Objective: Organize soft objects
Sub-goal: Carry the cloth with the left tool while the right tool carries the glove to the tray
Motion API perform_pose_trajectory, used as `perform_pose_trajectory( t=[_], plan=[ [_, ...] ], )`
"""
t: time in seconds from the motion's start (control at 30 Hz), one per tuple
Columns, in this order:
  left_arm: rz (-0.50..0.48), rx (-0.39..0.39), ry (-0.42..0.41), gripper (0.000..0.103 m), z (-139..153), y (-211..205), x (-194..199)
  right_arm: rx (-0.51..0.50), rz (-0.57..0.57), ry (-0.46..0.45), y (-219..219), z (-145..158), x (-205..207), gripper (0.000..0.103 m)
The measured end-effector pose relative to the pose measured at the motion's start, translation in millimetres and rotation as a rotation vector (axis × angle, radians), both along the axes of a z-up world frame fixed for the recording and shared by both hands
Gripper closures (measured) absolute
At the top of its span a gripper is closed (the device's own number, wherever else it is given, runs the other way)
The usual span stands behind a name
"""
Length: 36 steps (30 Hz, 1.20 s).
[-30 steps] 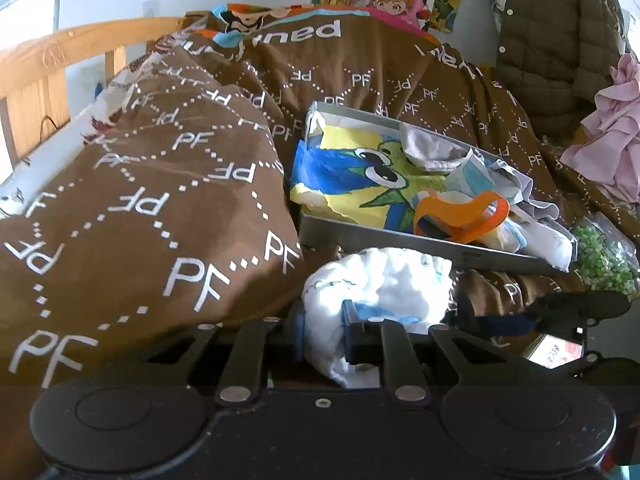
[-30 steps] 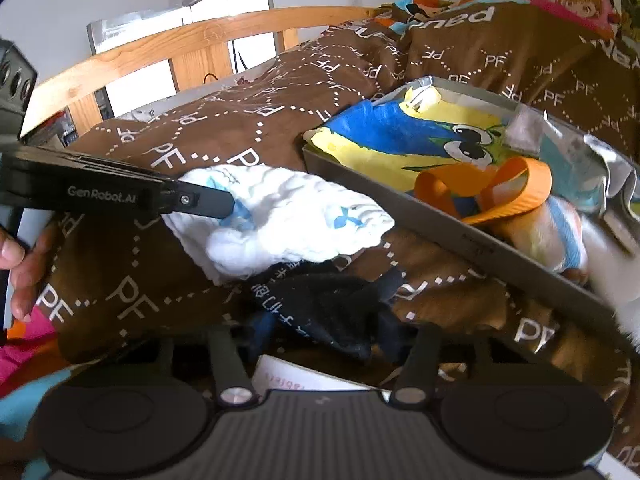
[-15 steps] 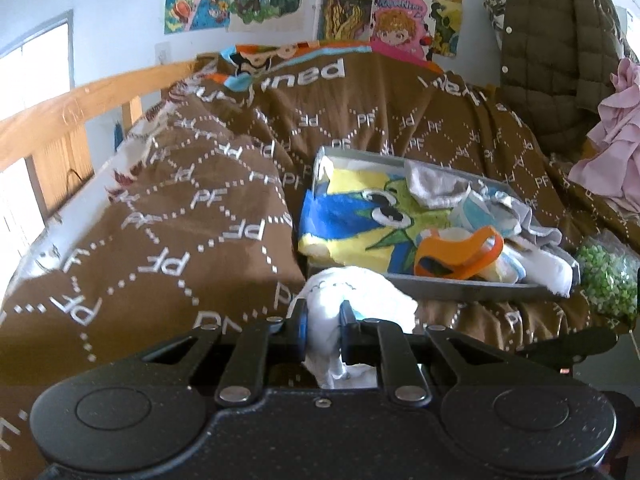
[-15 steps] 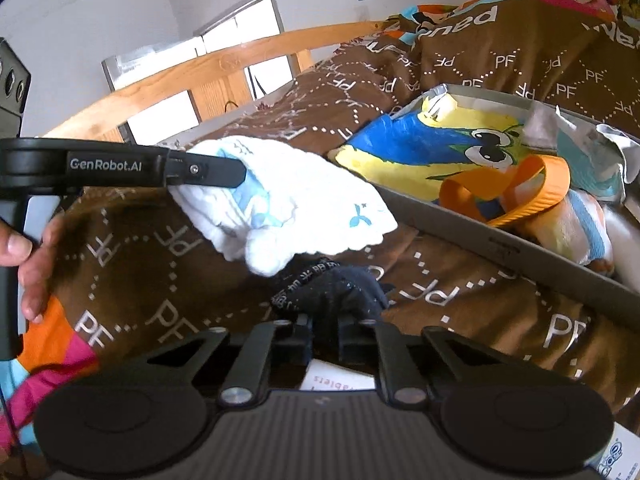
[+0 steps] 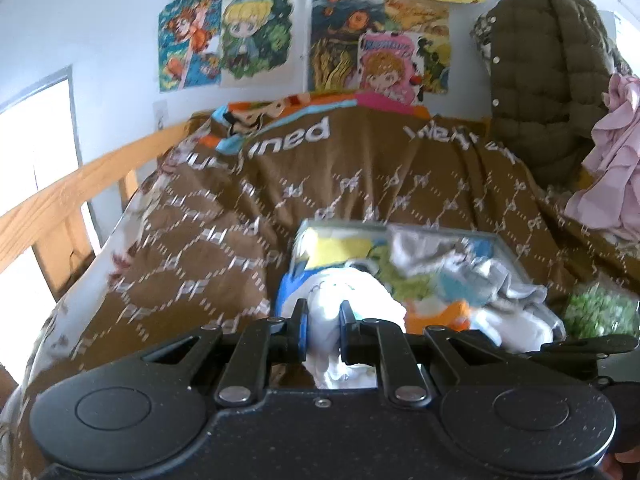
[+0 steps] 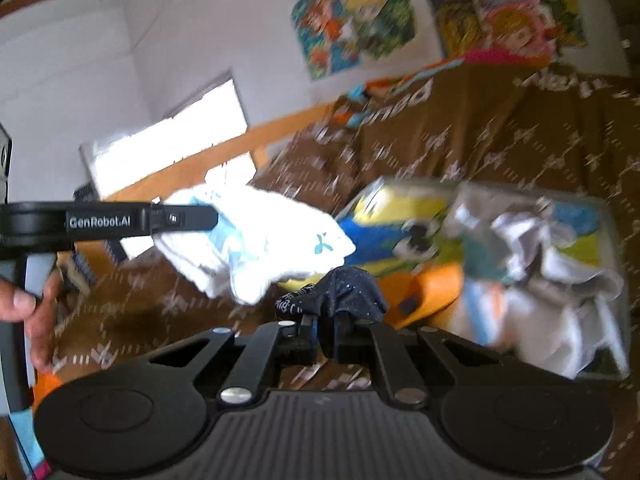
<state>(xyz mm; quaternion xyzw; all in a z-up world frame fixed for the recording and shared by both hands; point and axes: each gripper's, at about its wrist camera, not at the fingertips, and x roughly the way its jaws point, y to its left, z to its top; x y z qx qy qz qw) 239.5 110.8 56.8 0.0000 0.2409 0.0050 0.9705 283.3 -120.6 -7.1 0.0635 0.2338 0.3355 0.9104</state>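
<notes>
Brown patterned bedding [image 5: 224,248] covers the bed, with cartoon posters [image 5: 224,40] on the wall beyond and a grey storage box [image 5: 508,248] of clothes lying ahead of both grippers. The left gripper [image 5: 323,320] is closed on a white cloth [image 5: 344,300], which bulges forward between the fingers and hangs just above the near left corner of the box. The right gripper [image 6: 327,326] is pinched tight on a dark garment [image 6: 344,292], bunched at its tips and held just short of an orange strap [image 6: 432,284] in the box. In the right wrist view the white cloth is seen up and to the left, trailing loose below the other tool. Both views are blurred, so contact with the box contents cannot be confirmed. The step is judged to be carrying both pieces into the box. Each piece should be lowered well past the near wall before release, so that no trailing end is left draped over the rim. One release at a time is advised, the white cloth first.
</notes>
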Motion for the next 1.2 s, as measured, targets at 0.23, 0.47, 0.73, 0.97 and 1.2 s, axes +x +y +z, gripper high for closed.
perform_pose_trajectory(
  t=[0.23, 0.47, 0.73, 0.97, 1.2],
  plan=[
    [-0.008, -0.041, -0.082, 0.088, 11.9, -30.0, 30.4, 0.090, -0.140, -0.084, -33.1, 11.2, 21.2, 0.095],
    [0.047, -0.118, -0.148, 0.088, -7.5, -39.1, 63.6, 0.132, -0.198, -0.129, -39.6, 5.1, 49.0, 0.095],
    [0.102, -0.164, -0.091, 0.088, -53.0, -32.7, 96.8, 0.112, -0.183, -0.056, -31.4, -24.6, 67.3, 0.095],
    [0.161, -0.183, -0.030, 0.088, -77.5, -20.3, 103.6, 0.103, -0.173, 0.001, -26.8, -37.8, 70.0, 0.091],
    [0.184, -0.195, 0.005, 0.087, -86.2, -13.8, 102.5, 0.105, -0.176, 0.020, -27.4, -39.2, 72.0, 0.089]
  ],
)
